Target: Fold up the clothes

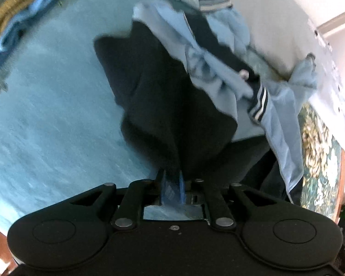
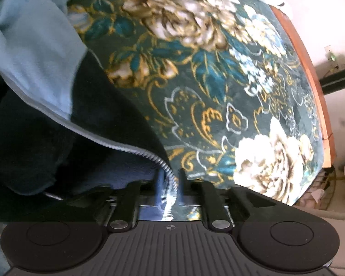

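A dark navy jacket [image 1: 163, 105] with a light blue lining [image 1: 218, 85] and a striped cuff [image 1: 258, 105] lies crumpled on a pale teal sheet [image 1: 46, 115]. Its dark cloth tents up to a point into my left gripper [image 1: 172, 179], which is shut on it. In the right wrist view the jacket's zipper edge [image 2: 149, 155] runs down between the fingers of my right gripper [image 2: 170, 174]. Those jaws stand slightly apart, with a strip of the floral blanket [image 2: 218, 92] showing beside the zipper. The navy body [image 2: 34, 138] lies to the left of them.
Mustard and blue clothes [image 1: 11, 23] are piled at the far left of the sheet. White bedding [image 1: 276, 23] lies beyond the jacket. The bed's wooden edge [image 2: 319, 92] runs along the right, with a black box [image 2: 338, 78] on the floor past it.
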Action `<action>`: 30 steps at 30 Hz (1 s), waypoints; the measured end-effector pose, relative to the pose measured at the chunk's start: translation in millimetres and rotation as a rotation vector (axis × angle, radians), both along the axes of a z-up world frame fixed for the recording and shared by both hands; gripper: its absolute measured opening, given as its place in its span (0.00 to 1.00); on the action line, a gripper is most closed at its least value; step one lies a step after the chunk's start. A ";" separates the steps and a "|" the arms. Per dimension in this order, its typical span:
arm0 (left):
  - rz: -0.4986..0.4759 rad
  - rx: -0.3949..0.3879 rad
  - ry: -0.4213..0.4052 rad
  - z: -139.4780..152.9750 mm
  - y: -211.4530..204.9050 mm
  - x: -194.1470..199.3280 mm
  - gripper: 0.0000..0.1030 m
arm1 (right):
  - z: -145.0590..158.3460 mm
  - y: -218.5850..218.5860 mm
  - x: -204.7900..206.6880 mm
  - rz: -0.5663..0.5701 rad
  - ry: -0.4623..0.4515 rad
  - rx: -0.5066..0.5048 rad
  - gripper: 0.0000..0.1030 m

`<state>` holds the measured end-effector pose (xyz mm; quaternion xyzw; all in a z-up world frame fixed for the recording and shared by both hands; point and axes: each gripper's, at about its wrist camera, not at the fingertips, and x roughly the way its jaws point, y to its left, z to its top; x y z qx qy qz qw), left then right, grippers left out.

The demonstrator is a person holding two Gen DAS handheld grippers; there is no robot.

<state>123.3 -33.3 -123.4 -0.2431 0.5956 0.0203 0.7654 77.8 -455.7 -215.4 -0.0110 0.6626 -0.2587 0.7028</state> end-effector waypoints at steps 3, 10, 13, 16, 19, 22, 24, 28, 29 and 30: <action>0.052 0.034 -0.062 11.3 26.3 0.7 0.17 | 25.5 14.3 11.2 0.062 -0.065 -0.027 0.39; 0.185 0.094 -0.124 -0.6 84.7 38.3 0.28 | 70.2 83.7 53.2 0.232 -0.249 0.005 0.48; 0.209 0.079 -0.146 -8.0 97.7 63.5 0.30 | 73.9 137.7 89.1 0.384 -0.305 0.076 0.48; 0.212 0.069 -0.167 -14.0 104.4 80.1 0.40 | 75.2 198.7 129.2 0.537 -0.360 0.150 0.48; 0.213 0.055 -0.169 -24.0 111.8 89.1 0.45 | 73.3 252.8 167.9 0.623 -0.394 0.211 0.50; 0.194 0.033 -0.134 -43.4 121.0 100.0 0.51 | 66.9 297.7 200.8 0.694 -0.398 0.261 0.52; 0.186 0.031 -0.111 -55.6 127.2 103.8 0.53 | 58.8 324.0 219.2 0.755 -0.377 0.250 0.52; 0.183 -0.010 -0.092 -80.8 141.9 107.5 0.53 | 35.8 364.6 246.8 0.874 -0.308 0.193 0.52; 0.179 -0.028 -0.094 -86.6 144.6 108.5 0.53 | 30.4 368.7 252.4 0.880 -0.297 0.175 0.52; 0.174 -0.045 -0.096 -91.2 145.8 110.3 0.53 | 25.1 372.4 257.9 0.885 -0.287 0.158 0.52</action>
